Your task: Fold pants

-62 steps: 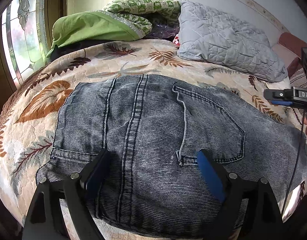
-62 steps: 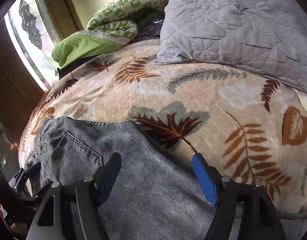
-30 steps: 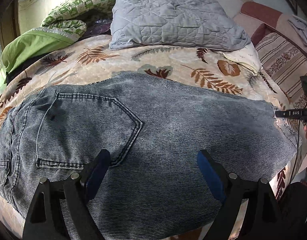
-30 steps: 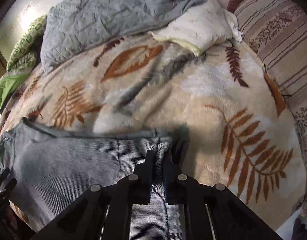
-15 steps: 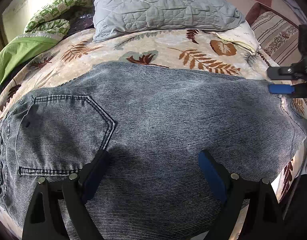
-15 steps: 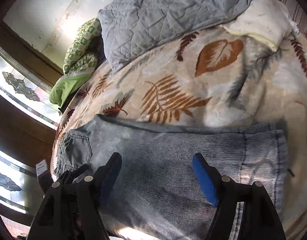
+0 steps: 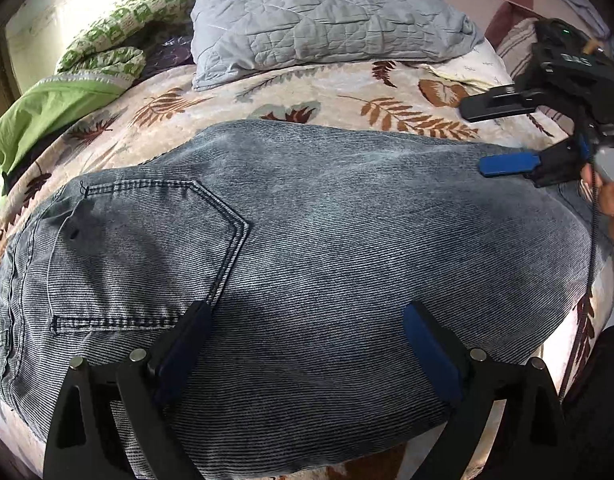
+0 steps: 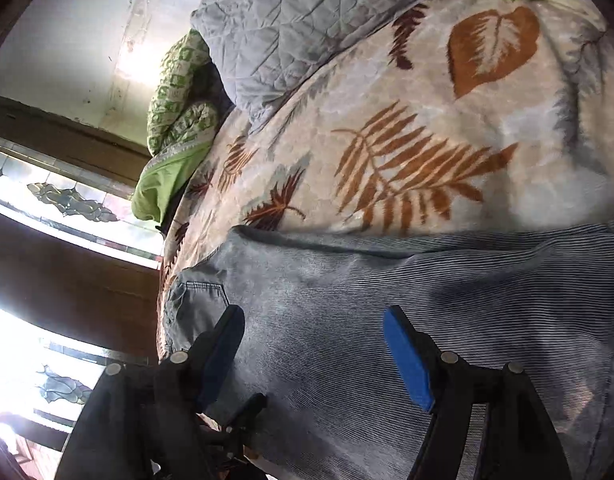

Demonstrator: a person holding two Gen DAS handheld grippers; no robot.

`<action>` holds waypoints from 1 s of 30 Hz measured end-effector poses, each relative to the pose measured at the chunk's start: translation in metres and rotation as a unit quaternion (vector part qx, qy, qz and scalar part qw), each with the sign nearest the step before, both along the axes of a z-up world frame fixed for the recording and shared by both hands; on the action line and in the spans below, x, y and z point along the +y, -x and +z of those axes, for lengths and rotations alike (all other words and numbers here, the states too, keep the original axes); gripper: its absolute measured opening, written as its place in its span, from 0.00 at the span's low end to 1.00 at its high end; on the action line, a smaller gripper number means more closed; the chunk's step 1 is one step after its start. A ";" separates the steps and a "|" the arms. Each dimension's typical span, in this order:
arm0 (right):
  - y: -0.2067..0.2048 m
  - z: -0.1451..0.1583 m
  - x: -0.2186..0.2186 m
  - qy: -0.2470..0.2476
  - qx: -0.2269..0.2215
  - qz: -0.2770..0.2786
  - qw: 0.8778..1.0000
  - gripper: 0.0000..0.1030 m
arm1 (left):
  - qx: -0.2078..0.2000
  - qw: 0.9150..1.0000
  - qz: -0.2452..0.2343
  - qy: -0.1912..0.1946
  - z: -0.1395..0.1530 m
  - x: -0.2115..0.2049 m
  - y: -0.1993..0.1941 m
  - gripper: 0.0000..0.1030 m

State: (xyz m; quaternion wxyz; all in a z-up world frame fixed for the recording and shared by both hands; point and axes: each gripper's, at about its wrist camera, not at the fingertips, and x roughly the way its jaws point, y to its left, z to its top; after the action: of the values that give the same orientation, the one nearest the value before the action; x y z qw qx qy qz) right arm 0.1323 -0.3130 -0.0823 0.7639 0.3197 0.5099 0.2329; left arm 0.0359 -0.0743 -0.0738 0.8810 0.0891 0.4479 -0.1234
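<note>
From my left wrist camera, going left to right: a green blanket (image 7: 47,108) is bunched at the far left edge of the bed (image 7: 307,92), with a green-and-white patterned quilt (image 7: 119,44) piled just behind it. Next to that sits a grey quilted pillow (image 7: 323,16), resting on the leaf-print bedspread.

The jeans (image 7: 307,240) lie flat across the bed in front of me, spread sideways (back pocket facing up, on the left part of the cloth). My left claw (image 7: 307,344) hangs over the near edge of the jeans with its blue pads spread wide; its jaws have just been opening a little further, and nothing is pinched between them, only denim below.

Farther right, my right claw (image 7: 483,136) shows at the end of the jeans, released, one finger above the other and the lower blue pad over the fabric. A bit of the hand (image 7: 611,200) holding it peeks in at the right edge.

From the right wrist camera, a patterned glass window (image 8: 67,208) glows on the left, then the jeans run across the lower half. The right claw's jaws have opened within the last second and stand apart; I see no cloth caught between the pads.
</note>
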 end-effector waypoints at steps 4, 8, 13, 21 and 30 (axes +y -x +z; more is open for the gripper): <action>-0.019 -0.016 -0.007 0.009 0.008 -0.082 0.997 0.72 | 0.016 0.999 0.003 0.034 0.003 0.009 -0.002 0.93; -0.013 0.008 0.006 -0.028 -0.025 -0.053 0.998 0.73 | 0.022 0.998 0.011 0.055 0.005 0.013 -0.005 0.93; -0.029 -0.027 0.021 0.000 0.010 -0.034 0.999 0.72 | 0.029 0.998 0.010 0.053 0.007 0.011 -0.004 0.93; 0.053 0.036 -0.036 -0.023 -0.067 -0.081 0.994 0.72 | 0.032 0.991 0.041 0.126 0.023 0.029 -0.001 0.93; 0.162 -0.041 -0.170 -0.154 0.043 -0.245 0.956 0.65 | 0.041 0.992 0.012 0.121 0.026 -0.001 0.005 0.93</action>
State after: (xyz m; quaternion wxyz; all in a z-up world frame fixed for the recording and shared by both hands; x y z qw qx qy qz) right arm -0.0299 -0.4831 -0.1238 0.7162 0.5585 0.4064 0.1001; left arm 0.0309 -0.0755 -0.0479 0.8675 -0.0284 0.4668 -0.1694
